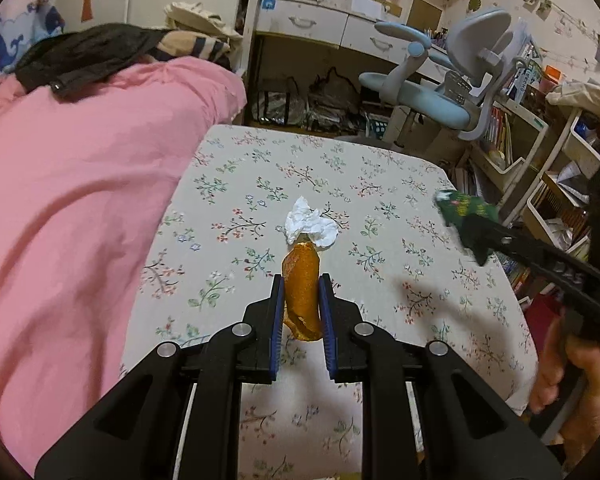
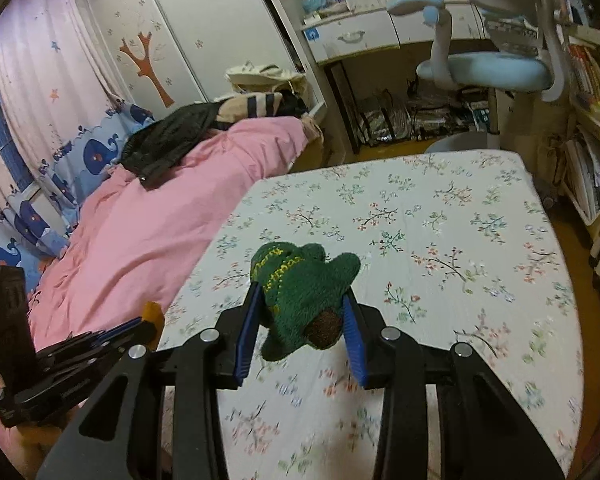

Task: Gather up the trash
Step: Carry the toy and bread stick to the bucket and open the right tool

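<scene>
My left gripper [image 1: 302, 280] is shut on an orange peel [image 1: 302, 288] and holds it above the floral table [image 1: 380, 184]. A crumpled white tissue [image 1: 310, 224] lies on the table just beyond the peel. My right gripper [image 2: 300, 292] is shut on a green plush toy [image 2: 300, 292] and holds it above the table [image 2: 460, 220]. In the left wrist view the right gripper [image 1: 466, 222] shows at the right edge with the green toy [image 1: 466, 208]. In the right wrist view the left gripper [image 2: 140, 326] shows at lower left with a bit of the orange peel [image 2: 154, 312].
A bed with a pink duvet [image 1: 80, 184] runs along the table's left side, with a black garment [image 1: 88, 56] on it. A blue desk chair [image 1: 440, 92] and a desk stand behind the table. Shelves [image 1: 540, 168] with books stand at right.
</scene>
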